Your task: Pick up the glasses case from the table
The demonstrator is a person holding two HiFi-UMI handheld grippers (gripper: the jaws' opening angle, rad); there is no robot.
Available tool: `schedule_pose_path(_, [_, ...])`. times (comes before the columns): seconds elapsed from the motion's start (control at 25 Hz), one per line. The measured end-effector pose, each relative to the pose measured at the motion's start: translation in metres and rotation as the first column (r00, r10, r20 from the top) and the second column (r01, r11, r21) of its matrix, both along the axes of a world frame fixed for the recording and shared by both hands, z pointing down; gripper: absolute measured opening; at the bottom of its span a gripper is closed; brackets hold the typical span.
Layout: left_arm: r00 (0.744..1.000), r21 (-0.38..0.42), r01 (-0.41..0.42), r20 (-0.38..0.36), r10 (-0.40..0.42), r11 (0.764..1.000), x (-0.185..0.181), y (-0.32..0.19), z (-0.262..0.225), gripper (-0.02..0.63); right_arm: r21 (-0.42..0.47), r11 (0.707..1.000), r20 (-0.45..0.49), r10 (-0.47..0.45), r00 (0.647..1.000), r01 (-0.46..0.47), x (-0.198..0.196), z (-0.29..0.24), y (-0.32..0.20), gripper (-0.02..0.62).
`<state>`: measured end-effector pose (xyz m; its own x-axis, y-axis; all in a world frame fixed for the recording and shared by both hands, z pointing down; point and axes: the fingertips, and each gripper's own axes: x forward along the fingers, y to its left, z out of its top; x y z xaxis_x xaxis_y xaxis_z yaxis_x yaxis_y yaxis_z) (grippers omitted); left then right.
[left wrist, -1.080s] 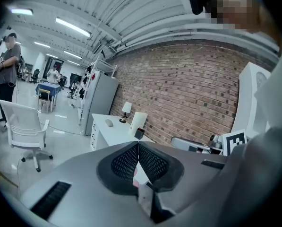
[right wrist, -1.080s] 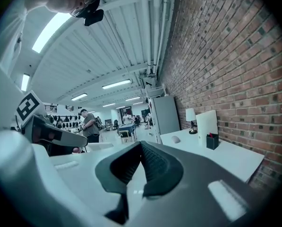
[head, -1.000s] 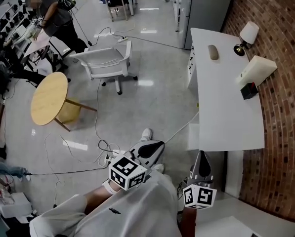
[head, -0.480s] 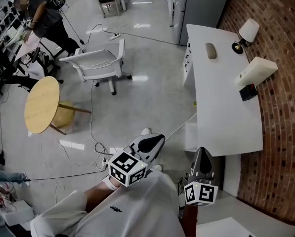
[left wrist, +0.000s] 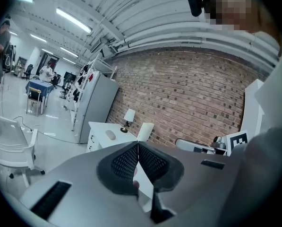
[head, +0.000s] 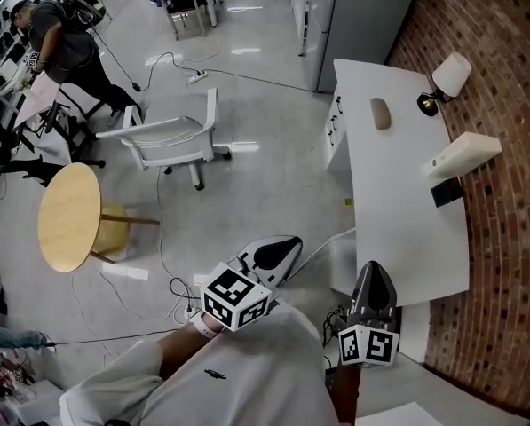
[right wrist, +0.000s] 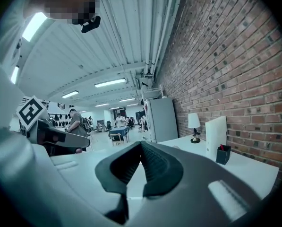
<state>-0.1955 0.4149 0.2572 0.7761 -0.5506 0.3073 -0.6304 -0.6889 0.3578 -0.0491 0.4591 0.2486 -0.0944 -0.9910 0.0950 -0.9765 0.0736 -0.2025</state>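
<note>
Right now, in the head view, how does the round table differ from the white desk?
Shape and colour: the round table has a tan wooden top, while the desk is white and rectangular.
Place: the round table stands out on the open floor at the left, while the desk runs along the brick wall at the right.
Load: the desk carries a lamp and the glasses case; nothing shows on the round table.
Both stand on the same glossy floor.

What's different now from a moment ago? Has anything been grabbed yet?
The person has stepped toward the white desk: both grippers came forward, and the right gripper now overlaps the desk's near end in the head view, the left gripper beside it over the floor. Nothing was grabbed; both grippers' fingers stayed shut and empty. The glasses case lies untouched farther along the desk, near the lamp.
</note>
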Motion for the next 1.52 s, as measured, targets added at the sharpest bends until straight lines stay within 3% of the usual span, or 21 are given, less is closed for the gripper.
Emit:
schedule_pose_path(0.2, [1.0,-0.001,-0.008,-0.009,0.008,1.0,-0.026,-0.056,0.001,0.008,0.041,0.999,0.014,0.028,1.0,-0.028,-0.023,-0.01,-0.054,0.011])
schedule_pose_path(0.4, [0.999,-0.012,0.013,-0.046,-0.013,1.0,-0.057,-0.109,-0.001,0.008,0.024,0.999,-0.008,0.021,1.0,-0.021,-0.053,-0.012,-0.106,0.011])
schedule_pose_path(0.72, [0.997,-0.022,-0.046,-0.059,0.045,0.999,-0.072,-0.156,0.009,0.008,0.002,0.997,-0.014,0.074,0.997,-0.074,-0.072,0.001,-0.148,0.011])
schedule_pose_path(1.0, [0.996,-0.034,-0.073,-0.058,0.071,0.997,-0.065,-0.175,0.014,0.008,-0.034,0.994,-0.016,0.108,0.994,-0.108,-0.062,0.009,-0.164,0.011])
schedule_pose_path(1.28, [0.998,-0.069,-0.058,-0.041,0.055,0.996,-0.067,-0.199,0.028,0.008,-0.038,0.996,-0.01,0.083,0.997,-0.083,-0.067,0.018,-0.198,0.011])
schedule_pose_path(1.52, [0.993,-0.076,-0.116,-0.005,0.116,0.99,-0.03,-0.236,0.038,0.008,-0.043,0.993,0.022,0.111,0.994,-0.11,-0.037,0.032,-0.234,0.011])
